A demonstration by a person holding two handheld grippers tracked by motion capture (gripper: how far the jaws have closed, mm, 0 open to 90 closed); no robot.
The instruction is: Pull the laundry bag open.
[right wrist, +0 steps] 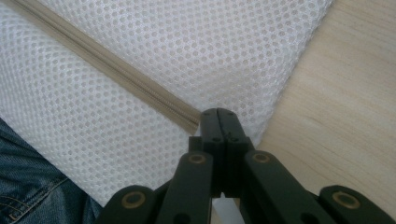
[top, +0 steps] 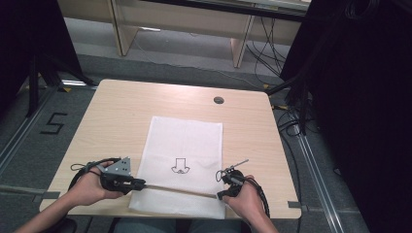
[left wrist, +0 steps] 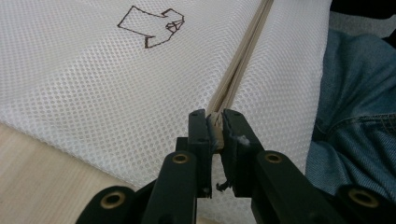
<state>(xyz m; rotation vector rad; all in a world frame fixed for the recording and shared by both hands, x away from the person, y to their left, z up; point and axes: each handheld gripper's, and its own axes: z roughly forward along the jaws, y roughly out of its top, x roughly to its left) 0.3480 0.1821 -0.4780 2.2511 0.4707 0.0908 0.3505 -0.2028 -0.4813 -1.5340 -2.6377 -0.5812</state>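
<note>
here the left gripper (left wrist: 215,122) pinches the mesh bag's (top: 184,141) zipper (left wrist: 243,60); right gripper (right wrist: 218,115) clamped shut.

Grey floor (top: 160,60), dark curtains (top: 359,97) either side — pale wooden desk legs (top: 121,29) beyond.

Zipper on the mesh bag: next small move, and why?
Probably draw the left gripper along the zipper toward the right gripper. Its jaws pinch a beige tab at the zipper's end, while the right's sit shut at the mesh bag by the far end.
</note>
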